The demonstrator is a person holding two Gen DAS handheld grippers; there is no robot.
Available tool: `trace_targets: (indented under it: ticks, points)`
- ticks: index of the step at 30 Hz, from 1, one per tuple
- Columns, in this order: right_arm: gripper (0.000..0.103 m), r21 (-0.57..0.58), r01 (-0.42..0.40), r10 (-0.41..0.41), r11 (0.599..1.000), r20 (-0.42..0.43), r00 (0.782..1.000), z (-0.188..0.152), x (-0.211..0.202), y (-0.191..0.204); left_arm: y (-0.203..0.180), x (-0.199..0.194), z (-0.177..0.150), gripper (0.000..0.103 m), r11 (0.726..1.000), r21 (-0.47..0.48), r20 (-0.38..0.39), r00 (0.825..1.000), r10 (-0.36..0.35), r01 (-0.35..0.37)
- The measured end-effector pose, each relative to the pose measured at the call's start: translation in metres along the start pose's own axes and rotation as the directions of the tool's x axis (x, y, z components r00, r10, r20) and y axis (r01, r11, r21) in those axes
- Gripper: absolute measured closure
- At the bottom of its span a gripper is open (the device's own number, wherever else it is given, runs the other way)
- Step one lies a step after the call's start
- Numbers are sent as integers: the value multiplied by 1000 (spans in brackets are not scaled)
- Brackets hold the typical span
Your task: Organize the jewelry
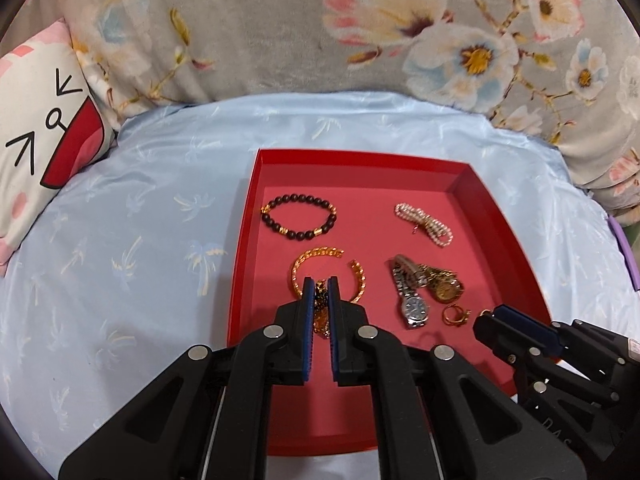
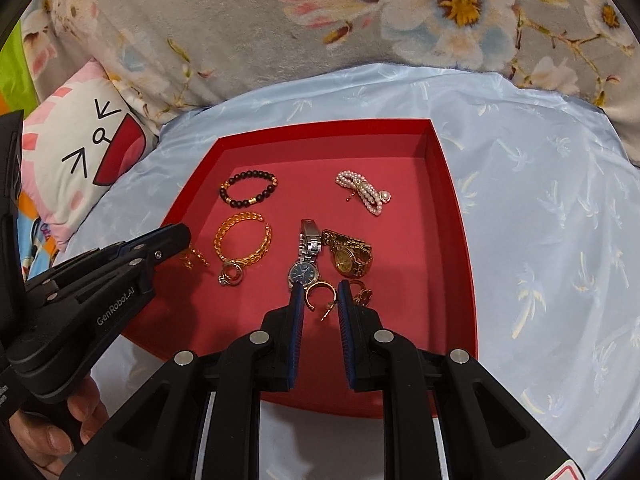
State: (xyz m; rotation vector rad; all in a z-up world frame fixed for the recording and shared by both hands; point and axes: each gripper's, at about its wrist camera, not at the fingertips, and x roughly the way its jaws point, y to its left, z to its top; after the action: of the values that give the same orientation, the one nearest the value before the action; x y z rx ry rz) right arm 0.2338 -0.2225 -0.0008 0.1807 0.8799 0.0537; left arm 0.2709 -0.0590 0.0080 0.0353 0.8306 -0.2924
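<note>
Closest to me, my left gripper [image 1: 320, 286] pinches a small gold trinket [image 1: 321, 312] over the red tray [image 1: 460, 178]. My right gripper [image 2: 320, 294] stands parted around a gold ring [image 2: 319, 293]. Watches [image 2: 306, 262] lie at twelve o'clock, pearls [image 2: 362, 191] beyond.

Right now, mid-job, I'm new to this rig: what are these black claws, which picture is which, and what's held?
No robot: a person holds two hand grippers, each with a fisheye camera looking along its fingers. One picture looks from the left gripper, the other from the right gripper. A red tray on blue cloth holds a bead bracelet, pearl bracelet, gold bangle, silver watch and gold watch. The left gripper pinches a gold trinket. The right is open, jaws either side of a gold hoop, holding nothing.
</note>
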Motion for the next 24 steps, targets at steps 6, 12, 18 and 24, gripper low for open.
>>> trace_targets:
  ticks: [6,12,18,24]
  points:
    - [87,-6,11,-11,1000,-5,1000,-2,6,1,0,7,-2,97,1000,-4,-10,1000,15,-15]
    - [76,-2,26,-26,1000,10,1000,-2,2,1,0,5,-4,85,999,-9,-10,999,30,-31]
    - [55,3,37,-37,999,44,998,-1,-13,5,0,-8,-8,52,998,-14,19,998,66,-66]
    - [44,11,48,-48,999,85,995,-6,-36,9,-3,-26,-14,49,997,-3,32,997,71,-71]
